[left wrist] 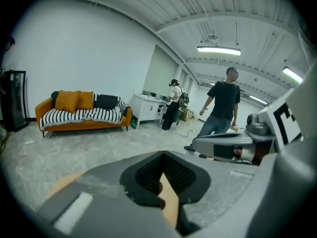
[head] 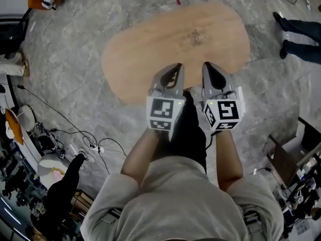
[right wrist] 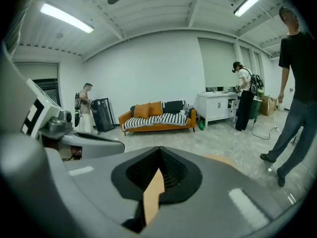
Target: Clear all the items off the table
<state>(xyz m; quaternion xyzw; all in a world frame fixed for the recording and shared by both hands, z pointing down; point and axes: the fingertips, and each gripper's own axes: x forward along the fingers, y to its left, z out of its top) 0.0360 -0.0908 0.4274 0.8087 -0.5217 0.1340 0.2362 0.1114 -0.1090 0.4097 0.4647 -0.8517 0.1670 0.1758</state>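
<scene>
Counter: oval wooden top (head: 175, 39) on the grey stone floor (head: 65, 59), straight ahead of the person.
Left gripper: (head: 175, 68) tip over the counter's near edge, just beside the other gripper; fingers closed on each other, with a thin sliver of wood showing between them.
Right gripper: (head: 208, 67) level with the left one, also over the near edge; fingers closed together the same way.
Far right: a bystander's legs (head: 301, 36) on the floor, well apart from the counter.
</scene>
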